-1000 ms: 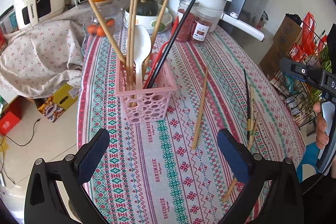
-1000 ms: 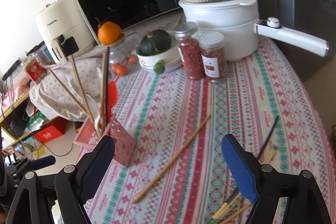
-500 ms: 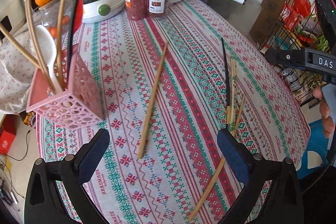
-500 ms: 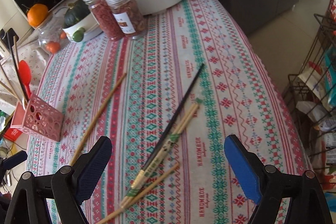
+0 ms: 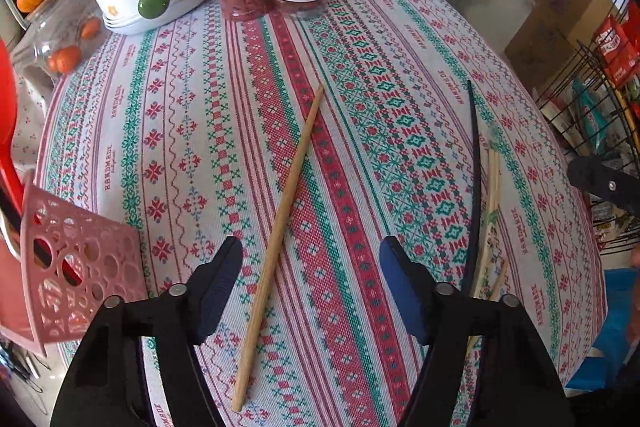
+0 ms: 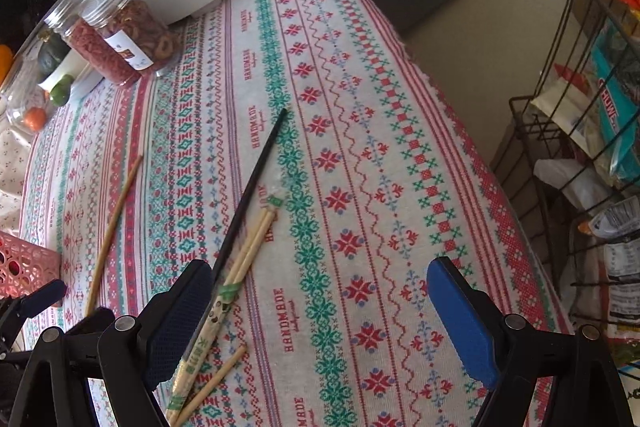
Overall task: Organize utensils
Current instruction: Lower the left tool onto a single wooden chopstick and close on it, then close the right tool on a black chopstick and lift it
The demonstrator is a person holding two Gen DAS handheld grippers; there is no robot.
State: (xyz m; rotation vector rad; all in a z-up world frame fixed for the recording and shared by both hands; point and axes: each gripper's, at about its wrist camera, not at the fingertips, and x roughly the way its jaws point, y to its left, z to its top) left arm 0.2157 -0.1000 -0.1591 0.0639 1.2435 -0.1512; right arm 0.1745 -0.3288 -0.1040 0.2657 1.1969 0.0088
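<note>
Both tongs point steeply down: left tongs closing astride wooden chopstick, right tongs released

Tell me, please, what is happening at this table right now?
A person is tidying loose chopsticks into the pink basket. The left tongs are closing around a wooden chopstick lying on the tablecloth, not yet gripping. The right tongs, open, hover by the black chopstick and the paper-wrapped pair.

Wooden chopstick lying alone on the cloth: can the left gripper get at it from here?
Probably yes. The wooden chopstick lies between the closing left gripper fingers, not yet pinched; nothing blocks it.
</note>
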